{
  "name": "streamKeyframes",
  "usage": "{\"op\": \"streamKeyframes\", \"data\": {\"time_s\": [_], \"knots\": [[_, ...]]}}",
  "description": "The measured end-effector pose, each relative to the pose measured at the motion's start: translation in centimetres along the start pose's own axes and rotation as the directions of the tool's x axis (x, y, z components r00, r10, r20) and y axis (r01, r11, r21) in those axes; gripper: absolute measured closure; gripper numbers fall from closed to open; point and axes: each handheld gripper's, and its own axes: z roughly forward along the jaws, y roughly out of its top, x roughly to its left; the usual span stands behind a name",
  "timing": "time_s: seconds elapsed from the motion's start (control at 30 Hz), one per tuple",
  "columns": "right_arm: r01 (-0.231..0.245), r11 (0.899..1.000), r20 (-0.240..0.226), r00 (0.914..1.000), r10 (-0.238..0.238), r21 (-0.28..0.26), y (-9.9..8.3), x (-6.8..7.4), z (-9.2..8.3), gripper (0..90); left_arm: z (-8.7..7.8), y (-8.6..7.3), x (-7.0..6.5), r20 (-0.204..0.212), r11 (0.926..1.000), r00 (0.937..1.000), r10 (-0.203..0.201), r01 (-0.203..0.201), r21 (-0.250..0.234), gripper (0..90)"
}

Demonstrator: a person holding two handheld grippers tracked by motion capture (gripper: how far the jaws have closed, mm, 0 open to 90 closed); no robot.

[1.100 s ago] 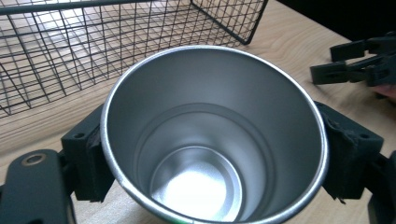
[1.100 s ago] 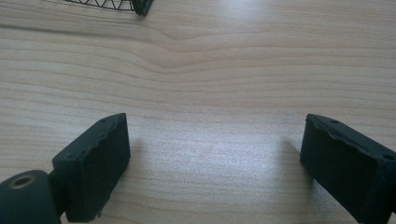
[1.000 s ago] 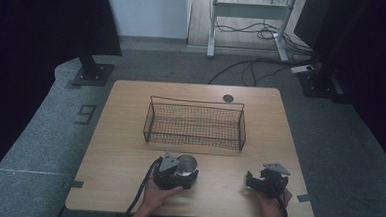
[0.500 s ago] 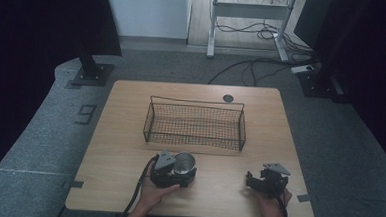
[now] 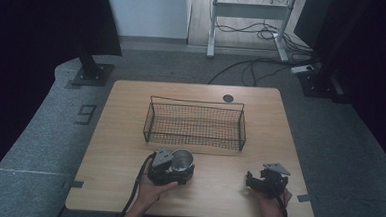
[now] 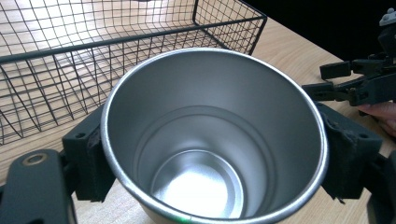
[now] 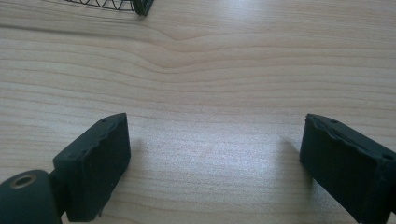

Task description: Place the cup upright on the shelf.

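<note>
A shiny metal cup [image 5: 183,159] stands upright near the table's front edge, just in front of the wire basket [image 5: 197,102]. My left gripper [image 5: 178,167] is shut on it. In the left gripper view the black pads [image 6: 91,163] press on both sides of the cup [image 6: 210,140], whose empty inside faces the camera. My right gripper [image 5: 255,181] rests low at the front right with its jaws wide open. In the right gripper view the right gripper [image 7: 215,158] has only bare wood between its jaws.
The black wire basket [image 6: 116,39] is empty and sits mid-table; its corner [image 7: 140,7] is visible in the right gripper view. The right gripper [image 6: 355,86] shows beyond the cup. A round cable port [image 5: 227,98] lies at the far edge.
The left gripper and the cup have crept very slightly toward the basket. The right gripper has not moved.
</note>
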Motion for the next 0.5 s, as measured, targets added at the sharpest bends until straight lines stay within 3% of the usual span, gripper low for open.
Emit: {"op": "streamKeyframes", "data": {"time_s": [0.5], "knots": [[0.000, 1.000, 0.000, 1.0000, 0.000, 0.000, 0.00, 0.00, 0.00, 8.6, -0.18, 0.81, -0.14, 0.008, 0.9999, 0.9999, 0.011, -0.011, 0.004, 15.3]]}}
